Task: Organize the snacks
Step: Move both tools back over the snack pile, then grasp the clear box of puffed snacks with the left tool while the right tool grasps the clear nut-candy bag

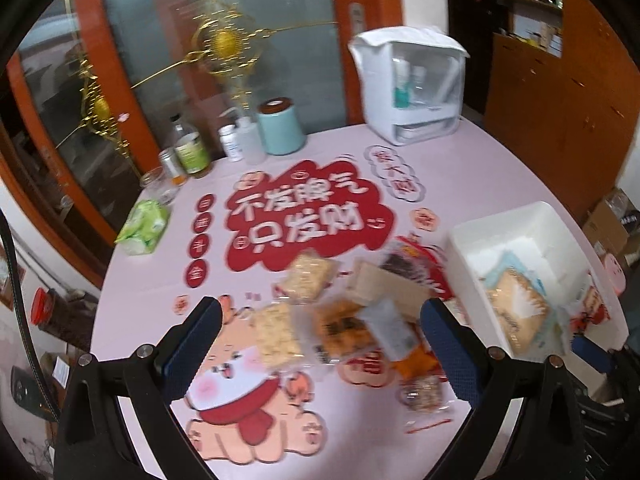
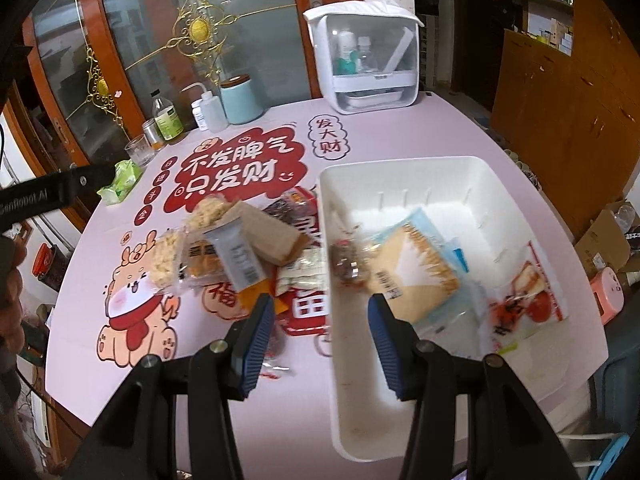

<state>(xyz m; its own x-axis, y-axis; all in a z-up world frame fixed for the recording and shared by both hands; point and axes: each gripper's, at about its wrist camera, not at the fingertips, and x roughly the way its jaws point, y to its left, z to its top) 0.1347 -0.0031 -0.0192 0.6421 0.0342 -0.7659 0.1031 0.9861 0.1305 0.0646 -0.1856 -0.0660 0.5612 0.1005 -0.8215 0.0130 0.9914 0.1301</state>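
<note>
A pile of wrapped snacks point(image 1: 352, 304) lies on the pink table point(image 1: 160, 272), left of a white bin point(image 1: 476, 252). My left gripper point(image 1: 320, 344) is open and empty just above the pile's near side, over an orange packet point(image 1: 340, 328). In the right wrist view the pile point(image 2: 240, 248) is left of the bin point(image 2: 348, 412). The bin holds a blue-and-tan cracker packet point(image 2: 416, 264), a small dark snack point(image 2: 346, 260) and a red-printed packet point(image 2: 524, 300). My right gripper point(image 2: 322, 308) is open and empty, straddling the bin's left wall.
At the table's back stand a white organiser box point(image 2: 364, 52), a teal canister point(image 2: 240, 100), bottles point(image 2: 168, 118) and a glass point(image 2: 138, 150). A green tissue pack point(image 2: 122, 180) lies at the left. The left gripper's arm point(image 2: 52, 192) enters from the left.
</note>
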